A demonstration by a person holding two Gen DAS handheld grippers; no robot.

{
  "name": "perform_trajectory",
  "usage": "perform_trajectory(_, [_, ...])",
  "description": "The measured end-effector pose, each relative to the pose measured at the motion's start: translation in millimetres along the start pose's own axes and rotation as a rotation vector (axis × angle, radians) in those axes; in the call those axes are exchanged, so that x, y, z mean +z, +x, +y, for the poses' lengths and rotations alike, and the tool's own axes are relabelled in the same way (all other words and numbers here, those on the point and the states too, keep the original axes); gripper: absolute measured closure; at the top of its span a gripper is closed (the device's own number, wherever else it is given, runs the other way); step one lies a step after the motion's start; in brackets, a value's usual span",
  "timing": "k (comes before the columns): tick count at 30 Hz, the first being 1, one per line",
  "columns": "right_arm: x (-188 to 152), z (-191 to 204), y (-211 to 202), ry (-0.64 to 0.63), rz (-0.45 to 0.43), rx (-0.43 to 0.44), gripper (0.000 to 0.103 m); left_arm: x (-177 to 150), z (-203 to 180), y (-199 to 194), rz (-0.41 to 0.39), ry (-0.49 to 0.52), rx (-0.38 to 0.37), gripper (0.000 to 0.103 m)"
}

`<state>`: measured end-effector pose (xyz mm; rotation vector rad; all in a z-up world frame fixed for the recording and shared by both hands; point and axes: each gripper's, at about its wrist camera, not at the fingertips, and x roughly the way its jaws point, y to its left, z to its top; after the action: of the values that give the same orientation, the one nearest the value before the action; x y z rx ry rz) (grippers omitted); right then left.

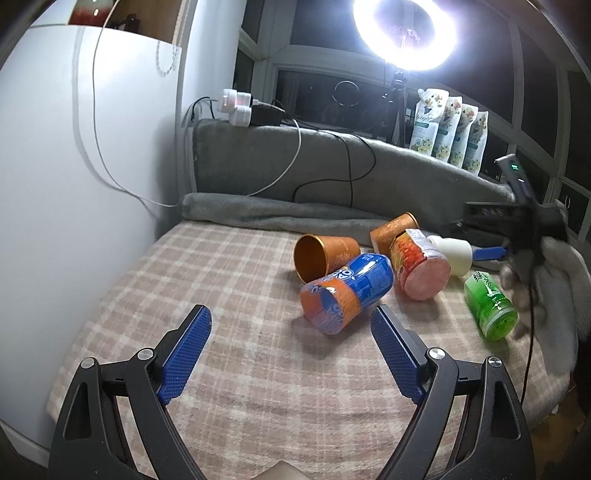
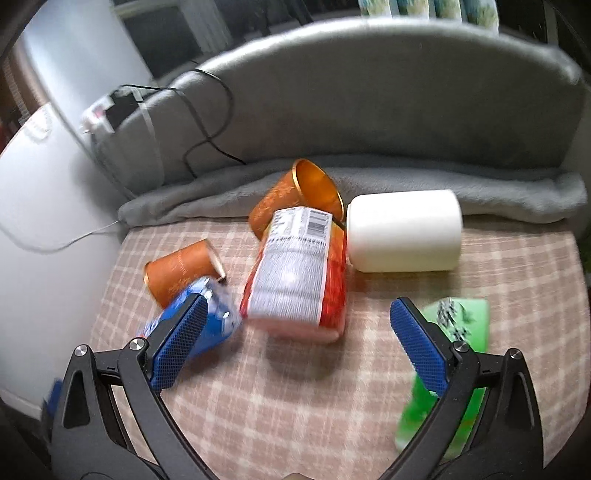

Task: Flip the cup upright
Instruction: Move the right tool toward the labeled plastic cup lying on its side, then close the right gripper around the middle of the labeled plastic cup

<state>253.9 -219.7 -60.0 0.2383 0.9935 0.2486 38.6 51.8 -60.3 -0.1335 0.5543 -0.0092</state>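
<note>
Several cups lie on their sides on a plaid cloth (image 1: 221, 266): an orange cup (image 1: 325, 254) (image 2: 181, 271), a second orange cup (image 1: 391, 230) (image 2: 295, 195), a blue and orange Oreo cup (image 1: 347, 293) (image 2: 207, 325), a red snack cup (image 1: 421, 266) (image 2: 299, 273), a white cup (image 1: 452, 253) (image 2: 404, 230) and a green cup (image 1: 489, 304) (image 2: 450, 365). My left gripper (image 1: 291, 354) is open and empty, just short of the Oreo cup. My right gripper (image 2: 295, 347) is open and empty over the red cup's near end, with the green cup behind its right finger.
A grey padded backrest (image 1: 332, 162) with a rolled grey blanket (image 2: 443, 184) borders the far side. Cables and a power strip (image 1: 243, 107) sit on it at the left. A bright ring light (image 1: 404, 33) and refill pouches (image 1: 450, 129) stand behind. A white wall (image 1: 74, 184) is at the left.
</note>
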Motion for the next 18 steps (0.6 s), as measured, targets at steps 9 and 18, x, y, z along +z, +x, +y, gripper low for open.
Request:
perform_trajectory(9, [17.4, 0.7, 48.1, 0.050, 0.139, 0.021, 0.002, 1.2, 7.8, 6.7, 0.009, -0.023, 0.003, 0.015])
perform_trajectory(18, [14.9, -5.4, 71.1, 0.120, 0.185, 0.050, 0.009, 1.7, 9.8, 8.2, 0.004, -0.025, 0.013, 0.015])
